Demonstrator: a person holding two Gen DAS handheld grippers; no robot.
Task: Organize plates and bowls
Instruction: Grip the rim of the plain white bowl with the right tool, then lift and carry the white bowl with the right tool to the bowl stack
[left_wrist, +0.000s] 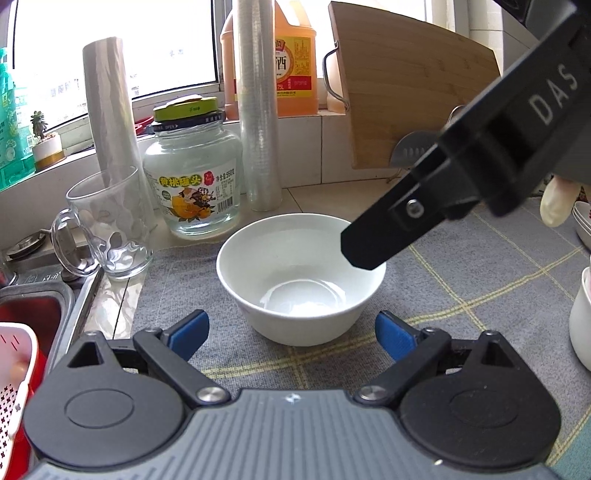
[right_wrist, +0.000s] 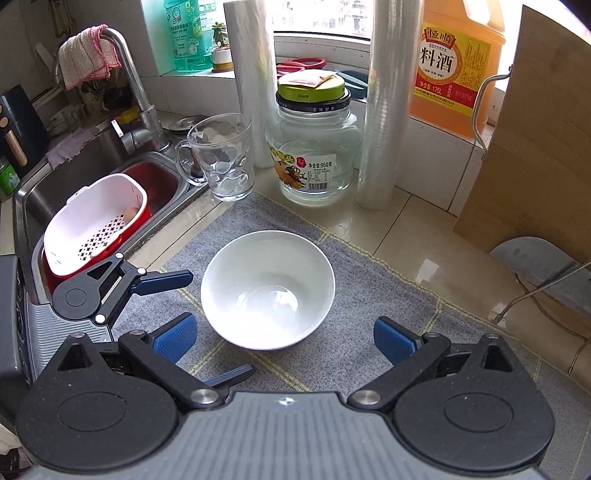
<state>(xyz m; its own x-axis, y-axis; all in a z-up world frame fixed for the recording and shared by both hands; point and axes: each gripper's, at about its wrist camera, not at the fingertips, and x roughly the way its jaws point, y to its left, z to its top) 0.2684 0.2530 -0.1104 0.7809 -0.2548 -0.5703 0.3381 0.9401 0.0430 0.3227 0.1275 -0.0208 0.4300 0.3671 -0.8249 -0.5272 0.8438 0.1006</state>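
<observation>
A white empty bowl (left_wrist: 301, 280) (right_wrist: 267, 288) sits upright on a grey checked mat (left_wrist: 461, 280) (right_wrist: 369, 306). My left gripper (left_wrist: 291, 336) (right_wrist: 219, 322) is open, its blue pads just short of the bowl's near side, with nothing between them. My right gripper (right_wrist: 284, 339) is open too and looks down on the bowl from above. In the left wrist view one of its black fingers (left_wrist: 369, 240) hangs over the bowl's right rim. More white dishes (left_wrist: 583, 221) and a white bowl (left_wrist: 581, 314) show at the right edge.
Behind the bowl stand a glass mug (right_wrist: 225, 158), a lidded glass jar (right_wrist: 314, 147), two rolls of cling film (right_wrist: 384, 110) and a wooden cutting board (right_wrist: 535, 147) with a cleaver (right_wrist: 532, 262). A sink (right_wrist: 74, 177) with a red-and-white strainer basket (right_wrist: 92, 225) lies left.
</observation>
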